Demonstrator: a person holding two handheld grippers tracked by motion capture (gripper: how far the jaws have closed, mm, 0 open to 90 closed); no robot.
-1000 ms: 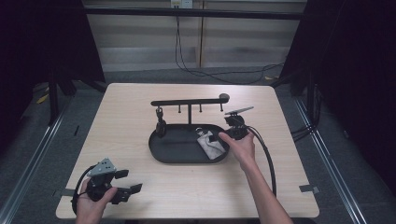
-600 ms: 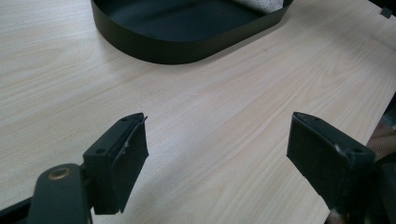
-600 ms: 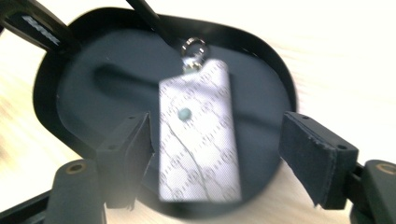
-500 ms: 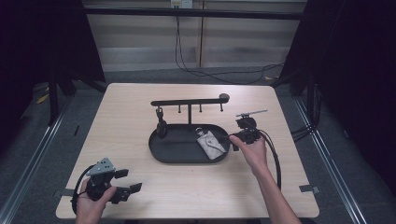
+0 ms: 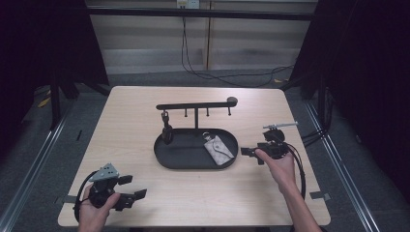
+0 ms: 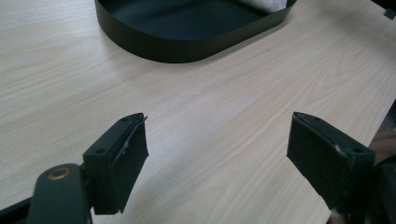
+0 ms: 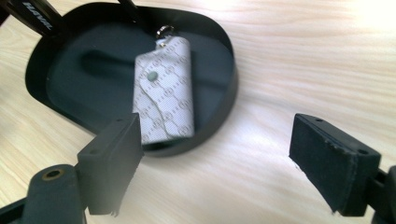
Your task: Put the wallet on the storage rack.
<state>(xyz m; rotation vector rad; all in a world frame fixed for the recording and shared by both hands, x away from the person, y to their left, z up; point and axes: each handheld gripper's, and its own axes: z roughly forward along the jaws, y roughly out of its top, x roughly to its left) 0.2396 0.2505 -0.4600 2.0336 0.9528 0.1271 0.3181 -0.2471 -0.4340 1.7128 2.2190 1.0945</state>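
Note:
A black oval tray (image 5: pixel 193 164) carries a T-shaped hanger bar (image 5: pixel 196 105). In its right half lies a grey patterned key pouch (image 5: pixel 217 150) with a ring at its far end. A small black fob (image 5: pixel 167 131) hangs from the bar's left hook. My right gripper (image 5: pixel 250 155) is just right of the tray, jaws pointing at it. They have just been opening and stand open with nothing between them. Its own view shows the right gripper (image 7: pixel 215 122) with the pouch (image 7: pixel 163 93) beyond it, apart. My left gripper (image 5: pixel 134 187) rests open near the table's front left.
The left gripper view has its gripper (image 6: pixel 217 121) over bare wood, with the tray wall (image 6: pixel 187 46) ahead. Each gripper trails a cable across the table. Dark floor, rails and cables surround the table.
The right gripper has drawn back to the right, from over the tray's right end to the table beside it, and its jaws have spread. The pouch stays in the tray. The left hand kept still.

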